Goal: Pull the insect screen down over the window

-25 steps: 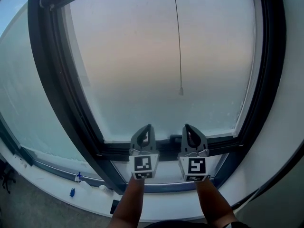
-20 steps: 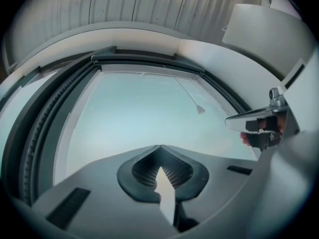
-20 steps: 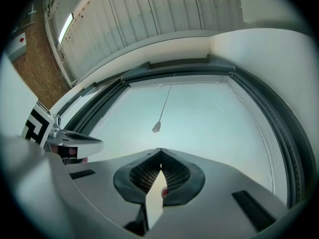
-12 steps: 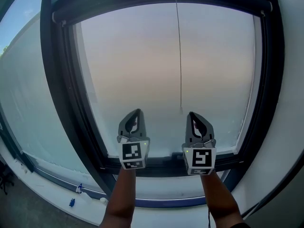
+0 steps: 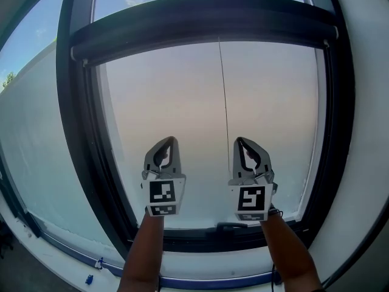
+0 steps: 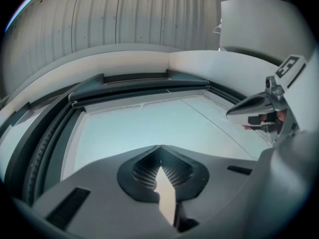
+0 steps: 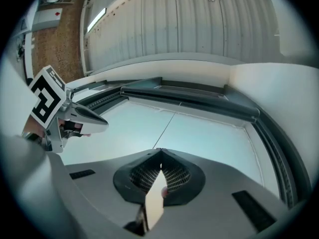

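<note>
Left tool [image 5: 165, 148] and right tool [image 5: 246, 148] are pinched shut, empty. The screen's roller bar [image 5: 200, 23], lying 9-to-3, sits at their 12 o'clock, with the screen seemingly wound inside. Its cord [image 5: 222, 102] hangs nearer the right tool.

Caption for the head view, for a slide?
The left hand-held gripper and right hand-held gripper, both shut, held up side by side before a window with a hanging cord.
</note>
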Tool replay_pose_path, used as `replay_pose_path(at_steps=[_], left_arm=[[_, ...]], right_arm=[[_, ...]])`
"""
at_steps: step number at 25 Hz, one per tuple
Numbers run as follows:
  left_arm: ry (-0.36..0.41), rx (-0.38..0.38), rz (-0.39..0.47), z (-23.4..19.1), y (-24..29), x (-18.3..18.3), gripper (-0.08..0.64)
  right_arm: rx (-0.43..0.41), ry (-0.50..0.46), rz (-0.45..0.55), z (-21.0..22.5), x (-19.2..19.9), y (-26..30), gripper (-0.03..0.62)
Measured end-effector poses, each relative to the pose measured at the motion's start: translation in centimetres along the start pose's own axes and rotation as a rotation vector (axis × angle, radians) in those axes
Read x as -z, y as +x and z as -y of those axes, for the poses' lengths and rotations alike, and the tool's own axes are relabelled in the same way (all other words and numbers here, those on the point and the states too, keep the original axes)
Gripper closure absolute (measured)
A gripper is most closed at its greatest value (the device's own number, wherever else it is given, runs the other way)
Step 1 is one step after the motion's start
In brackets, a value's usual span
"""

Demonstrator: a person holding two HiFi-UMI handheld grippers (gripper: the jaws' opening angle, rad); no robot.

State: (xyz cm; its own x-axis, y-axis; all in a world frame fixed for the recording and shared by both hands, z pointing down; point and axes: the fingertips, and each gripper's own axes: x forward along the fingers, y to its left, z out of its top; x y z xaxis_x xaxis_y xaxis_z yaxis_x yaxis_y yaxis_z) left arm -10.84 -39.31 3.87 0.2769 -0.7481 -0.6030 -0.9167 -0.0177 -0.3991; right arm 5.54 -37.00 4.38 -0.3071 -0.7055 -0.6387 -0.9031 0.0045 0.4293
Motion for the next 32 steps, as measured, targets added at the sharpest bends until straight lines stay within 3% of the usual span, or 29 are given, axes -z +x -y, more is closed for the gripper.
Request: replay_pose_path(at_steps=[10,17,24,28,32], left_arm=[[0.32,0.0,0.001,-2.0,5.3,-5.0,0.558],[0.458,-0.021,0.009,-3.5,9.4,-10.3,0.557],[0.659,-0.047,-0.046,-5.3,12.7,-13.8,0.555],[0.799,-0.064,-0.087,-6.4,13.3,-13.8,0.462],[0.913,-0.086,-0.129,-7.0,14.0,-14.0,0.382]], right_arm=[[0.019,-0.35,0.06,4.0,-7.0,5.3,0.589],[0.032,-0.545,0.078,5.5,-11.5,8.7,0.588],[0.015,-0.767,0.019,6.7,-12.3,11.0,0.583],[-0.007,-0.872,-0.062,7.3,-11.2,12.5,0.48],[0.011,-0.946,-0.091,8.6,-11.3,14.1,0.431]])
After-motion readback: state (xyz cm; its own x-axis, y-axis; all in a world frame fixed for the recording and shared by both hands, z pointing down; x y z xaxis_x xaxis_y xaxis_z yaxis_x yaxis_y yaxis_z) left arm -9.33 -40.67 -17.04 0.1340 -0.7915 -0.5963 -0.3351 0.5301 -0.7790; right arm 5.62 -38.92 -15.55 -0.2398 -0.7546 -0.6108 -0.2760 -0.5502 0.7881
